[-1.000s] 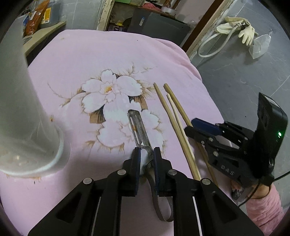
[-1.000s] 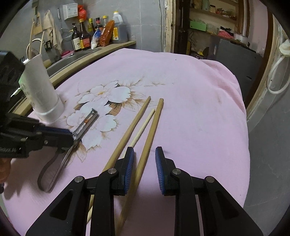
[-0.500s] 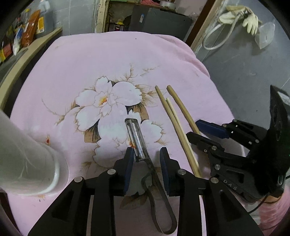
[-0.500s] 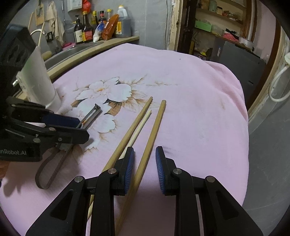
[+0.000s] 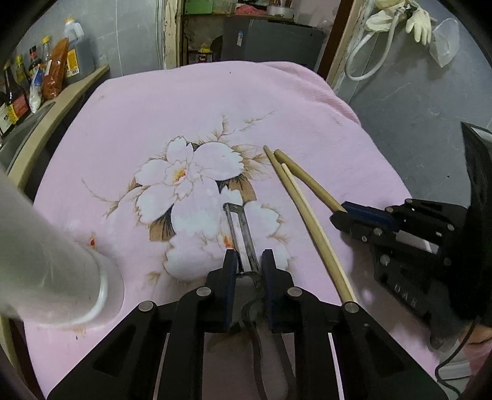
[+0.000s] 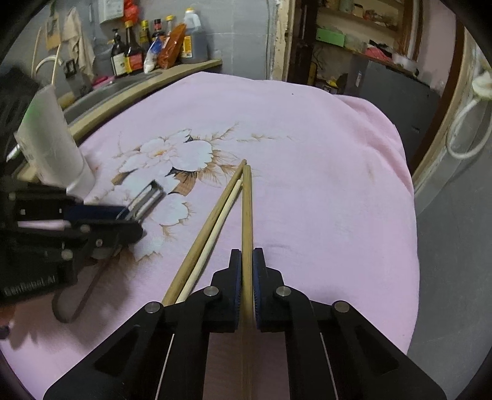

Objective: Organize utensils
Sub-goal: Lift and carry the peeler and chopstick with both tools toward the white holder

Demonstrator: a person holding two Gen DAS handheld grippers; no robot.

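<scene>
A metal peeler (image 5: 240,227) lies on the pink flowered cloth (image 5: 184,107). My left gripper (image 5: 248,261) is shut on the peeler at the neck between blade and loop handle; the peeler also shows in the right wrist view (image 6: 144,200). Three wooden sticks lie to its right. My right gripper (image 6: 246,261) is shut on the rightmost thick stick (image 6: 246,209), which also shows in the left wrist view (image 5: 307,181). The other two sticks (image 6: 212,221) lie loose beside it. A white cylindrical holder (image 5: 46,270) stands at the left and shows in the right wrist view (image 6: 52,141).
A counter with sauce bottles (image 6: 156,46) runs behind the table at the left. A dark cabinet (image 6: 393,89) stands behind. The cloth's right edge (image 6: 412,215) drops to a grey floor. A hose and gloves (image 5: 396,21) hang on the wall.
Both grippers have closed: the left on the peeler, the right on the rightmost stick. The right stick has swung so that its far tip lies by the other sticks' tips.
</scene>
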